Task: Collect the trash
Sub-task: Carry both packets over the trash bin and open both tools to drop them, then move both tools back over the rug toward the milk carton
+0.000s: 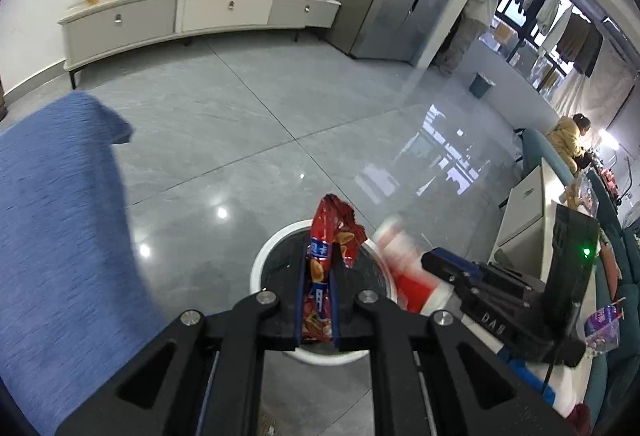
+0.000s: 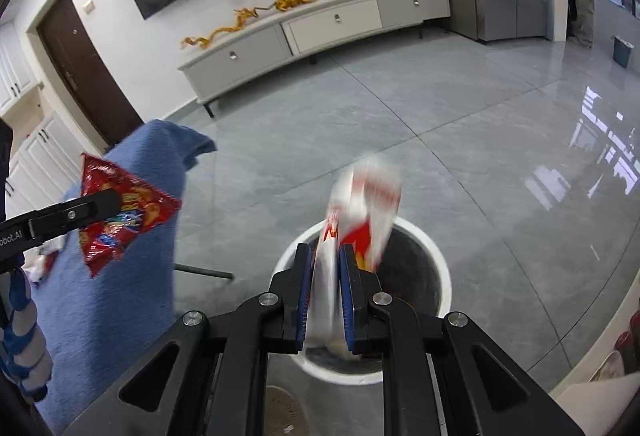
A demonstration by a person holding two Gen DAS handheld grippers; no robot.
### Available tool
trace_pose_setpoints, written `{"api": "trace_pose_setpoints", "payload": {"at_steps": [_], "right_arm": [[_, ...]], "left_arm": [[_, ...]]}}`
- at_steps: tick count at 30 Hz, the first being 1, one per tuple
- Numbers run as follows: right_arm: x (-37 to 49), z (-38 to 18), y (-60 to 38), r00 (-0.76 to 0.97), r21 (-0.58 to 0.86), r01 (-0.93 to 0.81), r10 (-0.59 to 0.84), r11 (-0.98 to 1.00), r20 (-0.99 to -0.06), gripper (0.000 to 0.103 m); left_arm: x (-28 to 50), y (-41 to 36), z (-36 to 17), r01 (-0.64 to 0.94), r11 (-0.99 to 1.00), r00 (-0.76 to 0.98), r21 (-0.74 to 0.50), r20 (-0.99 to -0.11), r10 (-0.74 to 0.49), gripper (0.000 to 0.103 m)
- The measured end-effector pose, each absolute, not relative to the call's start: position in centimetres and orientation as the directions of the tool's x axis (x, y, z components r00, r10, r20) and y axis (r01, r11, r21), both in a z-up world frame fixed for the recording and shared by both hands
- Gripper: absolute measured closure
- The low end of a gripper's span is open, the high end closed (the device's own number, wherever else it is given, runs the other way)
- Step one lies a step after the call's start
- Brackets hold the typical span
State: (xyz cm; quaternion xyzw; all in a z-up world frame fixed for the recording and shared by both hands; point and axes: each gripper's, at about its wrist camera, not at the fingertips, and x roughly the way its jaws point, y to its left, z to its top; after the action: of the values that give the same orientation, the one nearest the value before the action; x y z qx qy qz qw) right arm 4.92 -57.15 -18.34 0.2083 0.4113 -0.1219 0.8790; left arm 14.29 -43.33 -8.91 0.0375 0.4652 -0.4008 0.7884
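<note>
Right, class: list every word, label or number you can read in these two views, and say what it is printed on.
"obot.AI", start cut off: black left gripper.
"DAB", seen upside down: black right gripper.
Print on the red crinkled snack wrapper: not readable.
Print on the white-and-red wrapper: blurred.

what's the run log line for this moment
left gripper: shut on red snack wrapper | right gripper: shut on white and red packet | both over white bin | nothing dropped yet
</note>
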Motion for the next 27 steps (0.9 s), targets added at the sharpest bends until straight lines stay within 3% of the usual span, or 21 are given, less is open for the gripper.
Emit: {"api": "trace_pose_setpoints", "payload": {"at_steps": [2,5,9,19,27], "right_arm": [[5.9,-19.3,-58.1,0.616,0.256,0.396,-0.047,0.882,-0.787,0.089],[6.6,-20.6,-58.9,0.596,0.246,0.415,-0.058,0.876,-0.801,0.088],[6.2,-21.1,-59.2,0.594,0.253,0.429,-0.060,0.867,-0.802,0.075],[3.4,-16.2,-57.8,0.636,0.214,0.440,-0.135,0.872,-0.760,0.067],[1.5,-10.0,-53.5,0.709,0.206,0.386,-0.146,0.899,-0.690,0.065]], "left_arm": [[14.6,-45.5,-10.2,0.666,0.674,0.223,-0.320,-0.777,-0.588,0.090],[15.0,-47.0,-11.5,0.662,0.672,0.192,-0.331,-0.793,-0.579,0.072],[14.8,-47.2,-11.6,0.658,0.668,0.186,-0.348,-0.784,-0.592,0.052],[13.4,-41.4,-7.7,0.655,0.688,0.275,-0.312,-0.750,-0.602,0.051],[12.5,-31.7,-3.1,0.613,0.738,0.406,-0.281,-0.690,-0.600,0.051]]}}
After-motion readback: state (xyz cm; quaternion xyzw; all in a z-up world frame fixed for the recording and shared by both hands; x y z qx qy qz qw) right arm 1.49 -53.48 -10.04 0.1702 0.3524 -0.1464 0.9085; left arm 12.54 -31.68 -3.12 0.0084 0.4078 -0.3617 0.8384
